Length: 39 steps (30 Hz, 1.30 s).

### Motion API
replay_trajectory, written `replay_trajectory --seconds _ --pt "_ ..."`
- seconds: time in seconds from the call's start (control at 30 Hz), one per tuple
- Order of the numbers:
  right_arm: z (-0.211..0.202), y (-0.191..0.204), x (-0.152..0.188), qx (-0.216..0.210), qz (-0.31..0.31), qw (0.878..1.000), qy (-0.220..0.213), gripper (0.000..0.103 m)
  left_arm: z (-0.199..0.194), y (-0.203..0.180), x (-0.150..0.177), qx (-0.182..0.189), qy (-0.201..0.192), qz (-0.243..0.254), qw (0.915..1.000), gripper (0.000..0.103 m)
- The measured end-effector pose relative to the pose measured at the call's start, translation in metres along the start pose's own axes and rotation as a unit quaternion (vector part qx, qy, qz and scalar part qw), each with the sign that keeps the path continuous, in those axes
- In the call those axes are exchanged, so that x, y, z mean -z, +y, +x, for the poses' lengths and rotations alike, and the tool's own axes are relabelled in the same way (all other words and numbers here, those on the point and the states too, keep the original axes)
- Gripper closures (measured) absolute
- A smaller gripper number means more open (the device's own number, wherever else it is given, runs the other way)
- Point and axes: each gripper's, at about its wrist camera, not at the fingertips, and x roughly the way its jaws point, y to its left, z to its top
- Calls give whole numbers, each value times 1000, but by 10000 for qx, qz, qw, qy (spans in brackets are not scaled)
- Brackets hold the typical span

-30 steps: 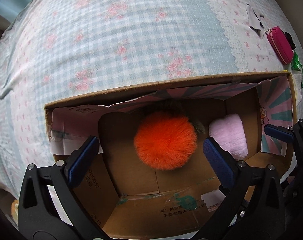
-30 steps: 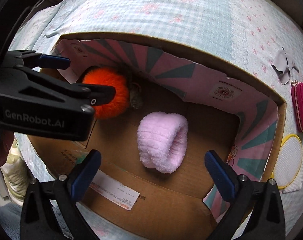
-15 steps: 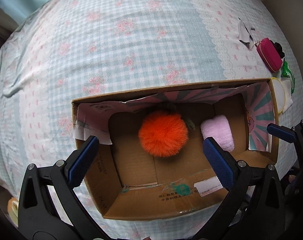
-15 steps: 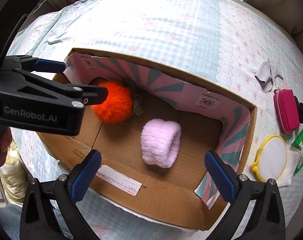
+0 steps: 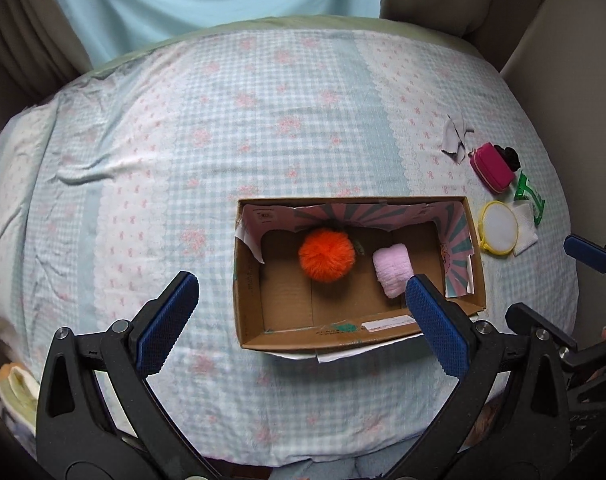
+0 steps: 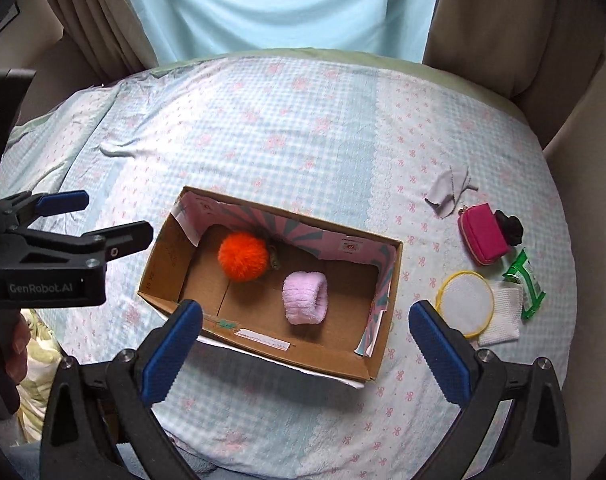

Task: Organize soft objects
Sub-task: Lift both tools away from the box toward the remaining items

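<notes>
Here both claws, left claw (image 5: 303, 316) and right claw (image 6: 307, 344), gape empty; the pompom (image 6: 243, 256) half-hides something dark.

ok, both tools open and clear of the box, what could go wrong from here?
1. The pink pouch, black item and grey cloth lie close together; a wide-open right tool may catch two.
2. The cardboard box rests on soft bedding, so a nudge could tilt it.

Black tongs (image 5: 299, 308), blue textured pads (image 5: 435, 326)
</notes>
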Motion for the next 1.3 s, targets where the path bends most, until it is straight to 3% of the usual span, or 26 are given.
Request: replay_trajectory --seconds 0.23,0.6,0.8,0.97,1.3 --pt "-91 -3 8 413 813 9918 -899 0 -90 18 21 -233 -845 -469 9950 0" --pt "-142 -31 38 916 1608 9714 -1488 0 -128 -1 23 53 -1271 -444 9909 0" --pt "-161 -77 53 1134 1674 9654 -1645 0 -127 -49 10 155 -1334 -238 9907 0" --pt "-166 -134 62 1171 1599 9650 -1718 0 -117 -112 -1 238 -1319 -140 9909 0" --pt "-132 -273 65 1074 1371 9729 -1521 0 -71 -242 -20 357 -1131 -345 9923 0"
